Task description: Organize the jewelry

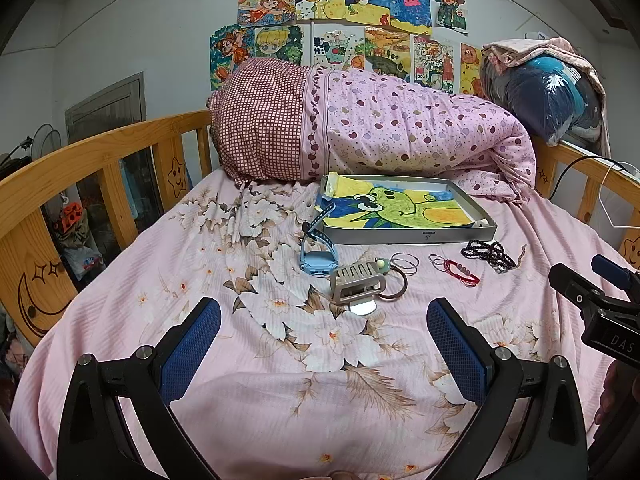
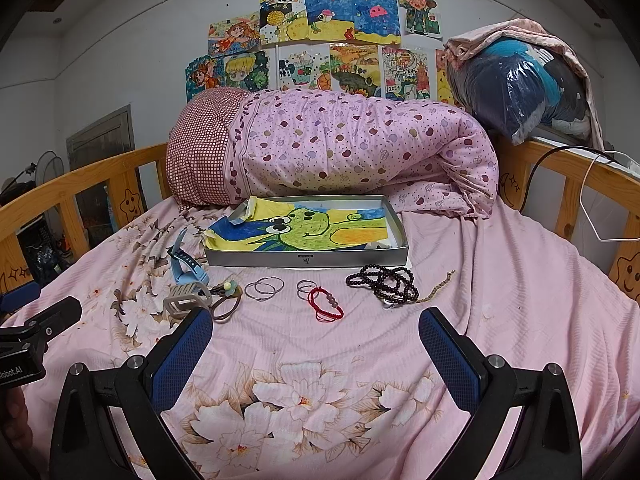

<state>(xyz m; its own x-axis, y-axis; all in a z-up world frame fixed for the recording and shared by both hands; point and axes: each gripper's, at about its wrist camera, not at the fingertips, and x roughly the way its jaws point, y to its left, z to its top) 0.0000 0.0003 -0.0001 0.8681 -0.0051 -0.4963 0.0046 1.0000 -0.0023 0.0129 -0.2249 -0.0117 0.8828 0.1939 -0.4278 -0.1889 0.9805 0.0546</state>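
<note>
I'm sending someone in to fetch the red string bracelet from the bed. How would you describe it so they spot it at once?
Find the shallow grey tray lined with a frog drawing. In the row of jewelry before it lies the red string bracelet, between thin metal bangles and dark beads. It is the only red piece.

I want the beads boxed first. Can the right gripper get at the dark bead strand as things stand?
Probably yes. The right gripper is open, and only bare sheet lies between it and the dark bead strand, which lies loose in front of the tray. The red cord bracelet sits apart to its left.
</note>
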